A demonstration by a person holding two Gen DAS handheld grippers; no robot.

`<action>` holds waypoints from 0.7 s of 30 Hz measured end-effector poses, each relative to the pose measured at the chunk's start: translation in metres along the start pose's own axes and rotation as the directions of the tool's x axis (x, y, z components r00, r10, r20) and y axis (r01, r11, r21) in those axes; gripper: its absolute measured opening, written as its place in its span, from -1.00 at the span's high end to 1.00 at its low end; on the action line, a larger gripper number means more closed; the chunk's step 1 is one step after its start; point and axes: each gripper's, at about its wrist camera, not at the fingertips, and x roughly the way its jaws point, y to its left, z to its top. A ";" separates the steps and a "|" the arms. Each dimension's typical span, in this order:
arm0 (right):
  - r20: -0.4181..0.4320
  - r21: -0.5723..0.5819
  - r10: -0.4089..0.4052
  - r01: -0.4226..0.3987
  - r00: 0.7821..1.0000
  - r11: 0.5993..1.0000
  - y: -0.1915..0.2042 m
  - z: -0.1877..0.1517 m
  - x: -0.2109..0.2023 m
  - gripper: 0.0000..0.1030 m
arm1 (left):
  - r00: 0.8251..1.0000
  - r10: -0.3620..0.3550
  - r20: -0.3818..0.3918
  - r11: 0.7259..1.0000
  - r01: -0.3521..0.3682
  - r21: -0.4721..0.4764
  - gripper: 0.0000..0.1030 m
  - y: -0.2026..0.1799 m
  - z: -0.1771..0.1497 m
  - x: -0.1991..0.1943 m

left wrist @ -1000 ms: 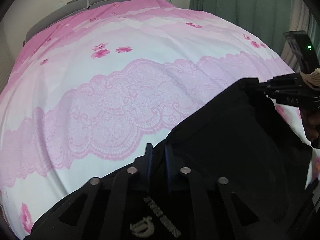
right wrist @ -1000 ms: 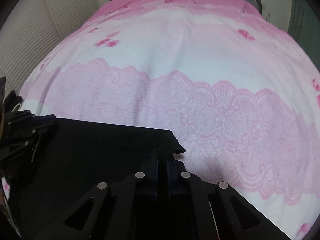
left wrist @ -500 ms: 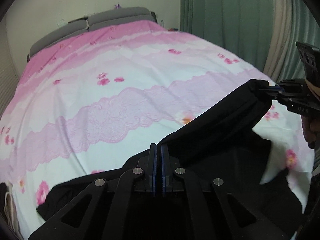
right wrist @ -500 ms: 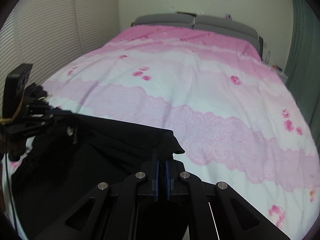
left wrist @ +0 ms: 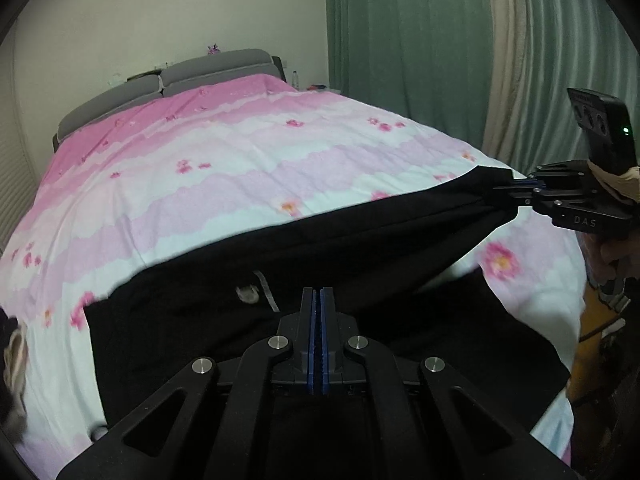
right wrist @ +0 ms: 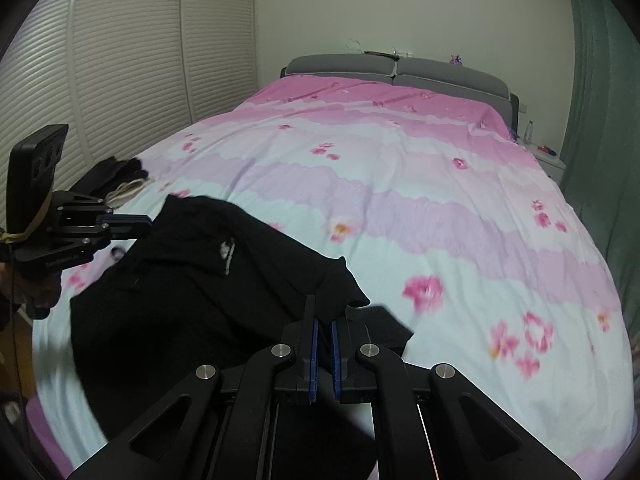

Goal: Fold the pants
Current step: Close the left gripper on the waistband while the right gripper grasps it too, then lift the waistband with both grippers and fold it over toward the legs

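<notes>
Black pants (left wrist: 280, 264) hang stretched in the air over the foot of the bed, a small white logo facing up. My left gripper (left wrist: 317, 300) is shut on one corner of the pants; it also shows in the right wrist view (right wrist: 148, 222) at the left. My right gripper (right wrist: 324, 312) is shut on the other corner of the pants (right wrist: 200, 280), and shows in the left wrist view (left wrist: 516, 192) at the right. The cloth sags between the two grippers and its lower part trails on the cover.
The bed has a pink and white flowered cover (right wrist: 420, 184) and a grey headboard (right wrist: 396, 68). A small pile of dark and striped clothes (right wrist: 120, 180) lies at the bed's left edge. Green curtains (left wrist: 408, 40) hang on the right, slatted doors (right wrist: 120, 60) on the left.
Both grippers have risen and pulled back from the bed, lifting the pants off the cover and stretching them out between them. More of the room shows now.
</notes>
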 end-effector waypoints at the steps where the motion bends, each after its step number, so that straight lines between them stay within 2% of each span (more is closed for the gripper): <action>1: 0.005 -0.004 -0.004 0.004 1.000 1.000 0.006 -0.010 -0.008 0.89 | 1.000 -0.009 -0.007 1.000 0.009 -0.010 0.92 -0.002 -0.008 -0.001; 9: -0.004 -0.079 -0.073 0.072 0.997 0.994 0.048 -0.078 -0.041 0.89 | 0.999 -0.038 -0.028 0.997 0.036 -0.061 0.92 -0.019 -0.056 -0.019; 14: -0.014 -0.120 -0.089 0.087 0.996 0.989 0.076 -0.123 -0.049 0.90 | 0.999 -0.042 -0.030 0.997 0.039 -0.074 0.91 -0.032 -0.079 -0.033; 21: 0.001 -0.072 -0.093 0.093 0.996 0.993 0.095 -0.168 -0.064 0.90 | 0.998 -0.056 -0.034 0.994 0.052 -0.092 0.91 -0.049 -0.103 -0.047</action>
